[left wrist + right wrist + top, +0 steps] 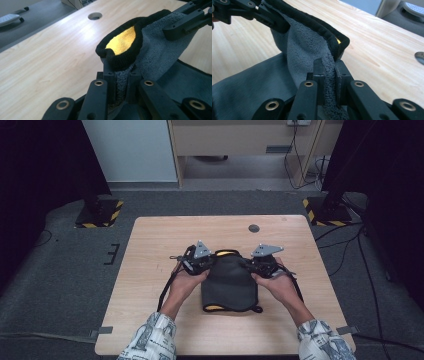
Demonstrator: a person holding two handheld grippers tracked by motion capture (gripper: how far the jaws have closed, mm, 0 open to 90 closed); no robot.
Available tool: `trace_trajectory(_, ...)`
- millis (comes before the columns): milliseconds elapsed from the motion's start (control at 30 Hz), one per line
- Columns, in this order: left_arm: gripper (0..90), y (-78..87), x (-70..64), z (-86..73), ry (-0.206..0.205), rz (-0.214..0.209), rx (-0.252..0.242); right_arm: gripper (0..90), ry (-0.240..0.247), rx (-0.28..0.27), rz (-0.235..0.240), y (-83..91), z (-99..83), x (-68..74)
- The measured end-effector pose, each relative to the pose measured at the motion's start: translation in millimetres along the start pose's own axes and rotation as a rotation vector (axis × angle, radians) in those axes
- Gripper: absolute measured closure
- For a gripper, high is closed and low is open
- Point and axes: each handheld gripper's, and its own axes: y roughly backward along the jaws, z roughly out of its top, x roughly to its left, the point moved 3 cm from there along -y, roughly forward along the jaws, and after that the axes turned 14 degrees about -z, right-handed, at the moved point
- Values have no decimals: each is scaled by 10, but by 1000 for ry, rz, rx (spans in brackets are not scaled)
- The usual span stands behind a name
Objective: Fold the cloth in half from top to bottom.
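The cloth (160,52) is grey, nappy terry, matt, with a black knitted edge and a fuzzy yellow lining. The table (150,250) is pale wood-grain with a smooth, faintly shiny finish. The left gripper (122,75) and right gripper (328,72) look like matt black plastic with brass-coloured rivets.

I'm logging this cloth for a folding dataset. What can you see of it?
The dark grey terry cloth with black edging and a yellow underside lies on the light wooden table, apparently folded. Its far edge is lifted, pinched at opposite corners by the left gripper and the right gripper, showing yellow beneath.
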Motion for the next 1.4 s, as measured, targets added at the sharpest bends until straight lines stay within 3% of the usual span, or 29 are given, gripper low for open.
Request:
trace_trajectory(267, 818, 111, -197, -172, -1, -17, -7, 818, 38, -26, 20, 207, -148, 213)
trace_trajectory(533, 802, 167, -390, -367, -9, -47, -7, 793, 74, -19, 31, 349, -311, 364)
trace_trajectory(733, 801, 125, -496, -550, -26, -71, 18, 702, 87, 11, 41, 374, -509, 457)
trace_trajectory(833, 803, 119, -546, -608, -35, -82, 27, 602, 64, 4, 46, 397, -555, 462)
trace_trajectory(967, 804, 137, -601, -648, -48, -90, 23, 548, 29, -16, 67, 478, -521, 461)
trace_trajectory(1167, 802, 145, -678, -709, -58, -96, 29, 541, -22, -50, 93, 533, -374, 431)
trace_trajectory(1300, 800, 151, -699, -736, -64, -99, 31, 560, -28, -23, 95, 413, -326, 444)
trace_trajectory(1400, 794, 167, -698, -752, -60, -98, 23, 578, -19, 32, 112, 290, -370, 500)
